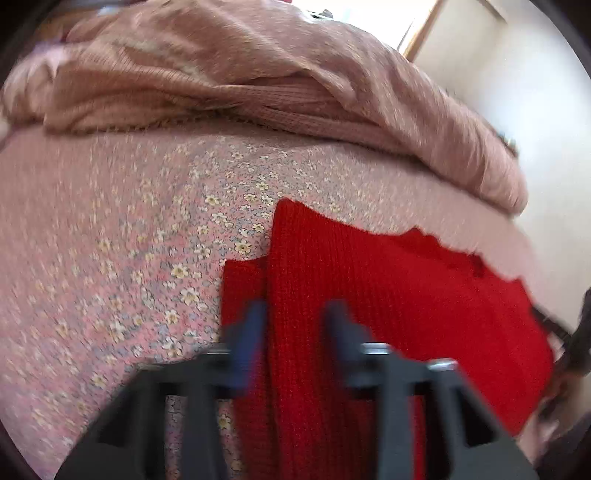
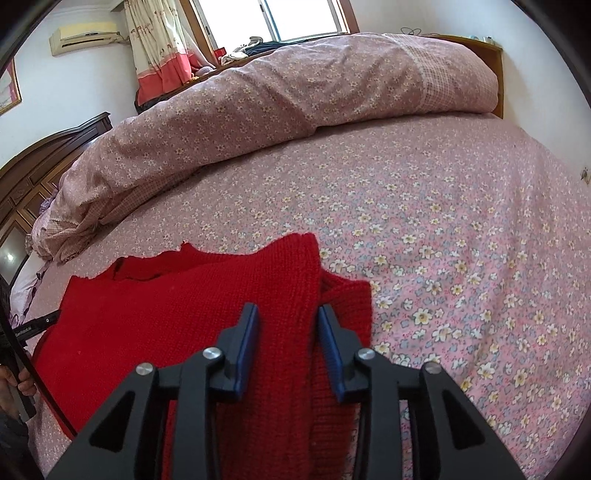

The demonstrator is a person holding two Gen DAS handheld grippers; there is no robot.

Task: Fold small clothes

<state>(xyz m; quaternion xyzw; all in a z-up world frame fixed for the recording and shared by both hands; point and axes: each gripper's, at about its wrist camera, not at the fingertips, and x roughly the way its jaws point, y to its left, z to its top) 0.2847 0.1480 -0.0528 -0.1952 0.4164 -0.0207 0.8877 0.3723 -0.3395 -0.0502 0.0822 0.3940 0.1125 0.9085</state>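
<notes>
Red knit sweater (image 2: 192,314) lies on the flowered bed (image 2: 461,229); left claw (image 1: 295,317) and right claw (image 2: 288,321) each pinch a raised fold of it

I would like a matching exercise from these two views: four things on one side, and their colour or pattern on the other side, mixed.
Things:
1. knitted garment
2. bed sheet
3. finger pads
4. air conditioner

Colours:
A. blue
B. cream
C. red
D. pink with small flowers

Pairs: 1-C, 2-D, 3-A, 4-B
</notes>
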